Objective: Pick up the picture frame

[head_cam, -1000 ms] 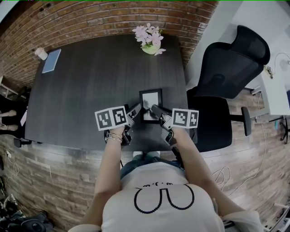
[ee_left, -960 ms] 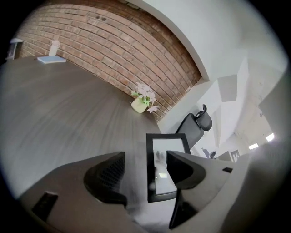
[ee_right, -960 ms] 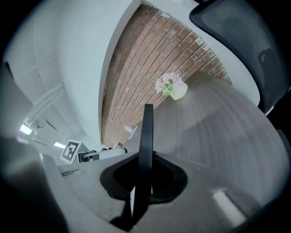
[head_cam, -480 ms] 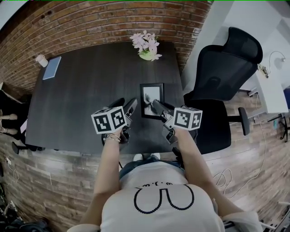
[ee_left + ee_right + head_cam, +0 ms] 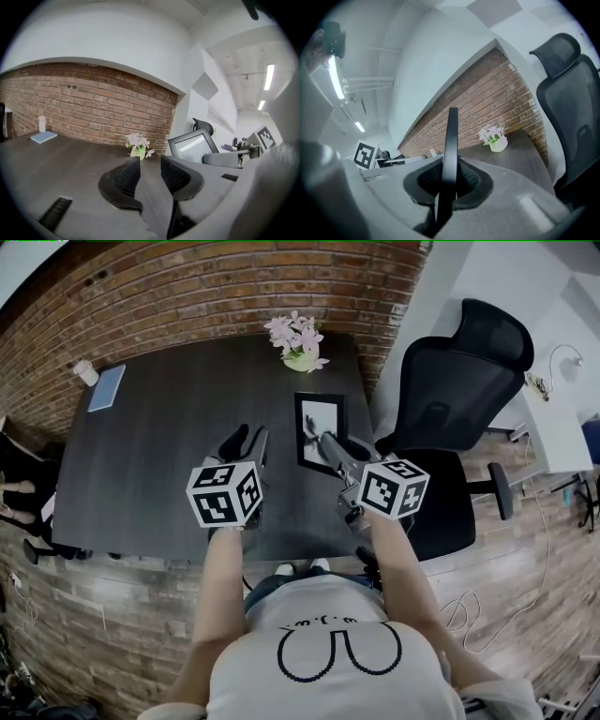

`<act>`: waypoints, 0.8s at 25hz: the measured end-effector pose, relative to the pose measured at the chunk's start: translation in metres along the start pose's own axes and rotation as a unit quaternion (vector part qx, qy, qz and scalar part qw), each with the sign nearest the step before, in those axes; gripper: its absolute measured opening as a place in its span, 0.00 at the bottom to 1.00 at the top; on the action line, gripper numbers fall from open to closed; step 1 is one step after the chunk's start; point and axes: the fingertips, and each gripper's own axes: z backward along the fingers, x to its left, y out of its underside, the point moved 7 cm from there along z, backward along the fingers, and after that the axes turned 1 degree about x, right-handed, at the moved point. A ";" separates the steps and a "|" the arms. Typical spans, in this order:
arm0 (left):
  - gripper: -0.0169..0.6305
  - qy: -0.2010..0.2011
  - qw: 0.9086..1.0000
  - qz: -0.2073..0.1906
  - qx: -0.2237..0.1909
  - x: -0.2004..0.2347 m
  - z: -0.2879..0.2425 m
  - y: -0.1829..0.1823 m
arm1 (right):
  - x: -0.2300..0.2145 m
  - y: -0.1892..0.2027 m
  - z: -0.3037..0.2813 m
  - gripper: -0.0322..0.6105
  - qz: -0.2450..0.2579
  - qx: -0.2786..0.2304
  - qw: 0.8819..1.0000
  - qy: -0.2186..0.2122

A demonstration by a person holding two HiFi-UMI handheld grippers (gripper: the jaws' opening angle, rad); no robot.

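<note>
1. The left gripper (image 5: 246, 439) hovers over the dark table (image 5: 150, 446) at the left of the head view, pointing toward 12 o'clock. In the left gripper view (image 5: 150, 165) its jaws stand partly apart. They have just been closing, with nothing between them but bare tabletop and the flower pot (image 5: 137, 151) far off.
2. The picture frame (image 5: 319, 420) lies at about 3 o'clock from the left fingertips, near them but not touching. Its long axis runs from 12 to 6 o'clock in the head view. In the left gripper view the frame (image 5: 192, 146) stands upright at 2 o'clock, its glass turned toward that camera, and it looks to be held clear of the table.
3. The right gripper (image 5: 327, 442) reaches in from 5 o'clock, and it is the one that has the frame. In the right gripper view (image 5: 449, 179) both pads are pressed tight on the frame's thin black edge (image 5: 451, 133), which rises from the jaws toward 12 o'clock.
4. My judgement is that the lift rests on the right hand alone. To help steady the frame, the left gripper would have to move toward 3 o'clock and meet the frame's left edge.
</note>
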 end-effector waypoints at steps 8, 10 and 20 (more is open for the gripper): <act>0.03 -0.015 0.996 -0.042 -0.073 -0.011 0.017 -0.026 | 0.019 -0.027 0.015 0.09 0.076 -0.052 0.995 0.026; 0.03 -0.018 0.994 -0.053 -0.090 -0.013 0.021 -0.034 | 0.024 -0.034 0.018 0.08 0.096 -0.063 0.993 0.032; 0.03 -0.013 0.982 -0.098 -0.162 -0.023 0.039 -0.078 | 0.052 -0.074 0.029 0.08 0.174 -0.115 0.977 0.042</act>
